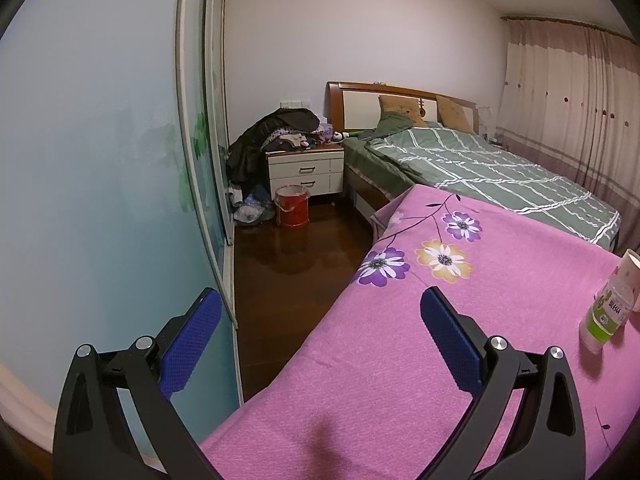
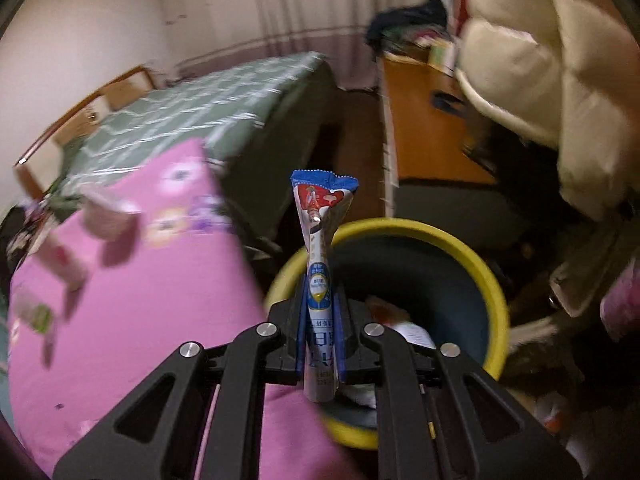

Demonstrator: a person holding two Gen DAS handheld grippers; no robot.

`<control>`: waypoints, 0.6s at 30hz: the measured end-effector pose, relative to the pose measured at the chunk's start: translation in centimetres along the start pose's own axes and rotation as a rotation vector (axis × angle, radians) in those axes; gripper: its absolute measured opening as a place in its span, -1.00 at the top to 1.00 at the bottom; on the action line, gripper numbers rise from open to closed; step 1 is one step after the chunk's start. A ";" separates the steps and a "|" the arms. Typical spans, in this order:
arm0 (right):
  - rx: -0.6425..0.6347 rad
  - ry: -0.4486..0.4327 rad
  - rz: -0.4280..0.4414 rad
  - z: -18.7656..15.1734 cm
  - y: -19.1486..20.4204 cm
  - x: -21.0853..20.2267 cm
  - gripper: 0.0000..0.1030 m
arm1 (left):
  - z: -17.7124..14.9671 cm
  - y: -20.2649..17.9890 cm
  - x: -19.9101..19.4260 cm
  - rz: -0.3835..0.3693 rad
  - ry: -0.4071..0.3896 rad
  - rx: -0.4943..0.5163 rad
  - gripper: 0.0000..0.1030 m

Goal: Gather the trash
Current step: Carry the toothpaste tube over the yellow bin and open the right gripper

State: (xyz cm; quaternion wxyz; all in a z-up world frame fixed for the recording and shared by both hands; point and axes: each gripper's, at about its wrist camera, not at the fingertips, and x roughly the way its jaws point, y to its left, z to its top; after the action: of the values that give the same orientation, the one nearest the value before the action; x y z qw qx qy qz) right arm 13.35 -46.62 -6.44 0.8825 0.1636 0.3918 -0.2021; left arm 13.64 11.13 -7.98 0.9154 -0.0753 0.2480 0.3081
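- Right gripper (image 2: 319,322) clenches a blue-and-white wrapper (image 2: 320,240) over the yellow-rimmed bin (image 2: 486,276); its print is unreadable.
- Left gripper (image 1: 320,316) hovers released above the pink bedspread (image 1: 400,360).
- Green-labelled bottle (image 1: 610,304) lies there, lettering too small.

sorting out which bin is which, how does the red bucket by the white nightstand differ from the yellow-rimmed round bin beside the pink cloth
The red bucket is red outside, while the yellow-rimmed bin has a yellow rim and a dark inside.
The red bucket stands far off on the wooden floor by the nightstand; the yellow-rimmed bin sits right below the right gripper, which is clamping a blue and white wrapper.
Scraps show in the bin; the bucket's contents cannot be made out.
Both are round and open-topped.
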 end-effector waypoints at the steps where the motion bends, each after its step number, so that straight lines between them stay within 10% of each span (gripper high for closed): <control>1: 0.017 0.016 -0.014 0.1 -1.4 0.9 0.78 | 0.0 -0.1 0.0 0.002 -0.002 0.004 -0.91; 10: 0.078 0.059 -0.080 0.3 -4.5 4.0 0.27 | -0.2 -1.5 0.0 -0.058 0.022 0.058 -0.91; 18: -0.047 -0.013 0.040 2.1 2.2 3.3 0.06 | 0.5 -5.8 -2.0 -0.245 0.057 0.117 -0.91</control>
State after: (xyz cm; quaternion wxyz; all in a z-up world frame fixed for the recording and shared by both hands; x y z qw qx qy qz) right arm 17.74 -46.46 -7.36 0.8925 0.1490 0.3875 -0.1763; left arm 15.91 5.62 -6.57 0.9416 -0.0600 0.2803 0.1765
